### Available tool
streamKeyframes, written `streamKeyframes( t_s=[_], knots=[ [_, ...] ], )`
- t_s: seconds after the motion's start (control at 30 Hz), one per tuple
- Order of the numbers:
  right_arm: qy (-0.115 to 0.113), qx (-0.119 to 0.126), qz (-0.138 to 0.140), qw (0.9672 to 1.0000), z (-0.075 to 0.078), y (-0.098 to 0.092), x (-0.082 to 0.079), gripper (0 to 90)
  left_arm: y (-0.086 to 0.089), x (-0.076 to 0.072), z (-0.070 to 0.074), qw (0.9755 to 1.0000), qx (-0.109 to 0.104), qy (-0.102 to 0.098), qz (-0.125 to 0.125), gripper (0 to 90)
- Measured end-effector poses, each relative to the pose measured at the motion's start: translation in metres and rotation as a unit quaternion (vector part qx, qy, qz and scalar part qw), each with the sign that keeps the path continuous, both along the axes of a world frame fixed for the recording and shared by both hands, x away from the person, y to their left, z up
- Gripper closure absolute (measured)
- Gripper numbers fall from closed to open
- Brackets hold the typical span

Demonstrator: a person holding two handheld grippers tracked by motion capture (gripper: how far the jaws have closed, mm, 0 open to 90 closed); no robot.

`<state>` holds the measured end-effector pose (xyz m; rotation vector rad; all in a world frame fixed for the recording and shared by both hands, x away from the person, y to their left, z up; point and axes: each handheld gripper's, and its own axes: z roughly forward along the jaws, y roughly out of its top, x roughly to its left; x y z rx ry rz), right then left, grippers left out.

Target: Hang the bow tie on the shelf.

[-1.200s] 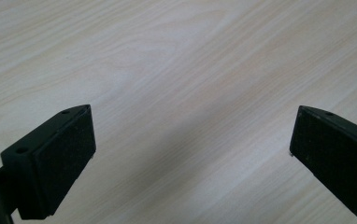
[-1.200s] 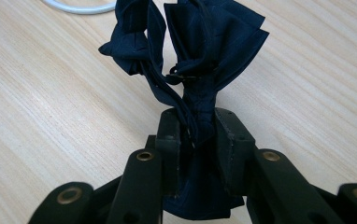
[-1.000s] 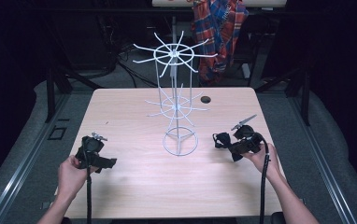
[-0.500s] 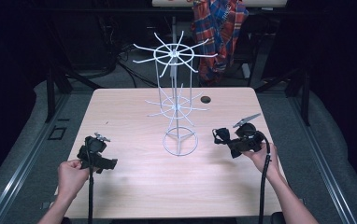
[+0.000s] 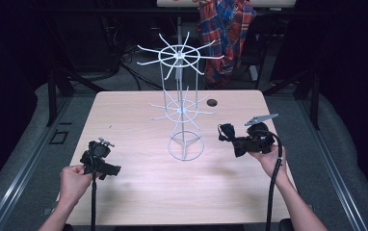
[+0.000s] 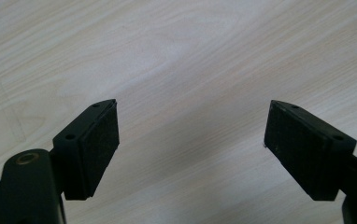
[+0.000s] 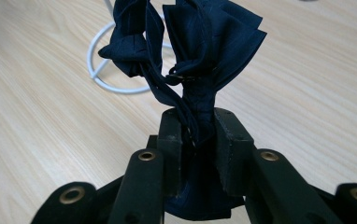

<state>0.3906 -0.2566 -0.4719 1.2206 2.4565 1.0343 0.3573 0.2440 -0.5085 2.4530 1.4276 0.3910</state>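
Note:
A white wire display rack (image 5: 180,98) with spoke arms on two tiers stands at the middle of the wooden table (image 5: 138,192). My right gripper (image 5: 236,142) is to the right of the rack's ring base (image 7: 103,60), shut on a dark navy fabric bow tie (image 7: 193,42) that sticks out past the jaws toward the rack. My left gripper (image 6: 191,140) is open above bare wood near the table's front left, with nothing between its pads (image 6: 101,140). In the high view the left gripper (image 5: 100,159) is held in a hand well left of the rack.
A small dark round hole (image 5: 212,102) sits in the table behind the rack. A plaid shirt (image 5: 228,29) hangs beyond the far edge. Dark floor and metal rails surround the table.
The left gripper has shifted slightly toward the table's front left. The right gripper with the bow tie has stayed nearly in place.

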Motion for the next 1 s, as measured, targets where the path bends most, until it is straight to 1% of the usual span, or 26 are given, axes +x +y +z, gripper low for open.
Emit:
streamKeyframes(
  t_s=[0.1, 0.2, 0.23, 0.27, 0.3, 0.33, 0.37, 0.43, 0.47, 0.53, 0.57, 0.7, 0.77, 0.83, 0.87, 0.93, 1.0],
  knots=[
    [-0.004, 0.004, 0.002, 1.0000, 0.002, 0.002, -0.001, 73.6, 0.000, 0.000, 0.000, 1.0000, 0.002, 0.003, 0.000, 18.3],
    [-0.009, 0.006, 0.012, 0.9999, 0.004, 0.004, -0.001, 73.7, 0.000, -0.001, -0.001, 1.0000, 0.003, 0.003, 0.000, 18.3],
    [-0.007, 0.012, 0.009, 0.9999, 0.005, 0.006, -0.002, 73.7, 0.000, -0.001, -0.001, 1.0000, 0.005, 0.004, -0.001, 18.3],
    [-0.011, 0.010, 0.012, 0.9998, 0.006, 0.006, -0.003, 73.7, 0.000, 0.000, -0.001, 1.0000, 0.003, 0.003, -0.001, 18.3],
    [-0.008, 0.011, 0.012, 0.9998, 0.007, 0.006, -0.003, 73.6, -0.001, 0.000, -0.001, 1.0000, 0.004, 0.003, -0.001, 18.2],
    [-0.013, 0.016, 0.012, 0.9997, 0.007, 0.006, -0.004, 73.7, -0.001, 0.000, -0.002, 1.0000, 0.005, 0.003, -0.004, 18.2],
    [-0.015, 0.014, 0.012, 0.9997, 0.008, 0.006, -0.005, 73.7, -0.002, 0.000, -0.002, 1.0000, 0.004, 0.005, -0.004, 18.1],
    [-0.017, 0.020, 0.011, 0.9996, 0.009, 0.005, -0.005, 73.7, -0.002, 0.000, -0.003, 0.9999, 0.005, 0.007, -0.007, 18.1],
    [-0.018, 0.023, 0.012, 0.9995, 0.010, 0.004, -0.005, 73.7, -0.003, 0.001, -0.005, 0.9998, 0.003, 0.015, -0.011, 18.1],
    [-0.018, 0.025, 0.009, 0.9995, 0.011, 0.002, -0.006, 73.7, -0.003, 0.001, -0.005, 0.9997, 0.005, 0.018, -0.013, 18.1],
    [-0.018, 0.031, 0.007, 0.9993, 0.011, 0.002, -0.006, 73.7, -0.003, 0.001, -0.005, 0.9997, 0.005, 0.018, -0.014, 18.1],
    [-0.024, 0.032, 0.009, 0.9992, 0.013, 0.001, -0.006, 73.7, -0.004, 0.001, -0.005, 0.9999, 0.007, 0.010, -0.011, 18.0],
    [-0.025, 0.037, 0.009, 0.9990, 0.013, 0.002, -0.006, 73.6, -0.004, 0.000, -0.005, 0.9999, 0.006, 0.011, -0.011, 18.0],
    [-0.023, 0.031, 0.011, 0.9992, 0.014, 0.002, -0.006, 73.7, -0.004, 0.000, -0.005, 0.9999, 0.006, 0.010, -0.010, 18.0],
    [-0.027, 0.032, 0.015, 0.9990, 0.015, 0.002, -0.006, 73.7, -0.004, 0.000, -0.005, 0.9999, 0.006, 0.010, -0.011, 18.0],
    [-0.030, 0.035, 0.012, 0.9989, 0.016, 0.004, -0.007, 73.7, -0.003, 0.000, -0.004, 0.9999, 0.007, 0.009, -0.010, 18.0],
    [-0.031, 0.034, 0.013, 0.9989, 0.018, 0.005, -0.007, 73.7, -0.002, -0.001, -0.005, 0.9999, 0.003, 0.013, -0.009, 17.8]
  ],
)
